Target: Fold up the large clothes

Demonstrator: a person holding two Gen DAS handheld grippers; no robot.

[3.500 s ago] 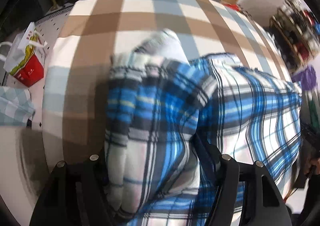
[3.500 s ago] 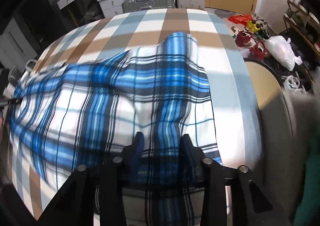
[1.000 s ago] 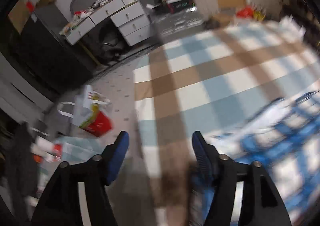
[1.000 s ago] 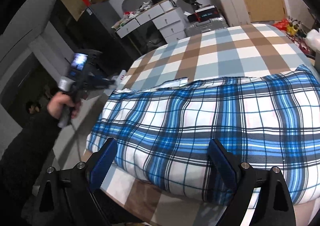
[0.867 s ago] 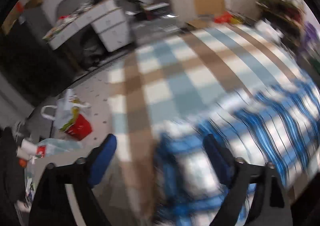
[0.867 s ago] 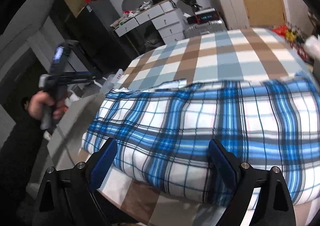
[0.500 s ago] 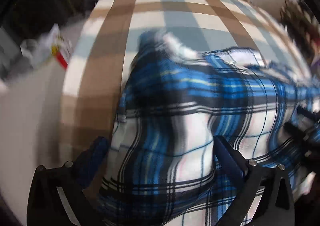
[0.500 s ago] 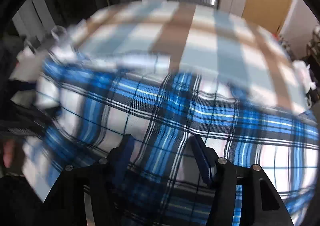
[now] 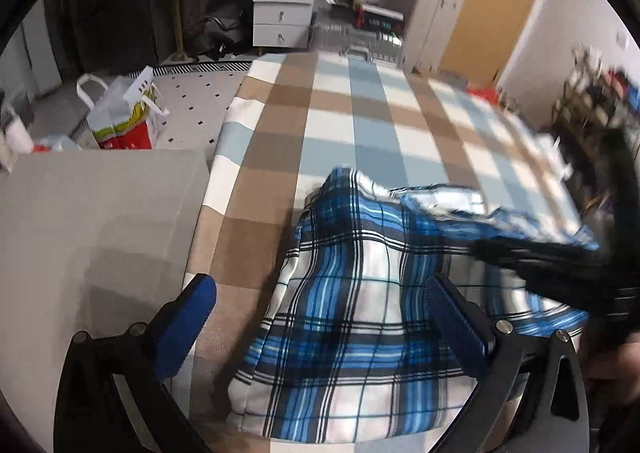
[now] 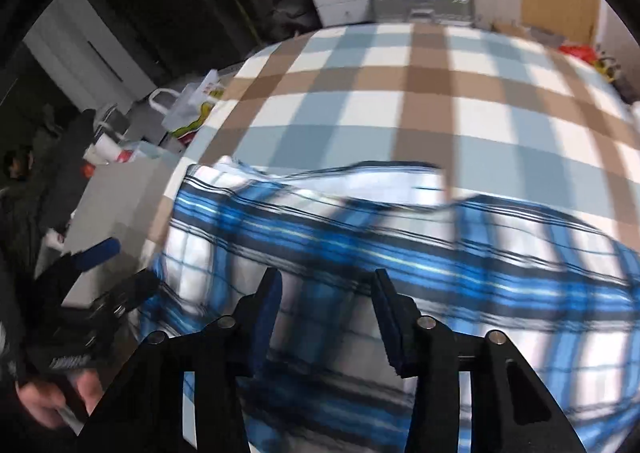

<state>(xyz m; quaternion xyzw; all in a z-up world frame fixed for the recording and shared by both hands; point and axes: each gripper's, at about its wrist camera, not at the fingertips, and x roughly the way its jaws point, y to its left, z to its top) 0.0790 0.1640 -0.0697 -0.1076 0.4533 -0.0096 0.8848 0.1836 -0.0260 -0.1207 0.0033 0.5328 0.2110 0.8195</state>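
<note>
A blue, white and black plaid garment [image 9: 360,313] lies folded into a long band across the near part of the bed [image 9: 360,113]. My left gripper [image 9: 320,293] hovers over its left end with the jaws wide open, and cloth lies under the gap with neither pad touching it. My right gripper [image 10: 326,289] points down at the garment [image 10: 440,245] further right. Its jaws are closing with plaid cloth between them, and the pads do not visibly press it. In the left wrist view the right gripper [image 9: 540,261] is a black blur.
The bed has a brown, pale blue and white checked cover. A grey block [image 9: 100,233] stands against its left side. On the floor beyond is a red and white bag [image 9: 120,113]. A white desk with drawers [image 9: 280,5] and a suitcase [image 9: 360,49] stand behind. A hand [image 10: 48,401] holds the left gripper.
My left gripper opened wide and swung from the floor side down over the garment's left end. My right gripper moved left over the plaid and its jaws narrowed.
</note>
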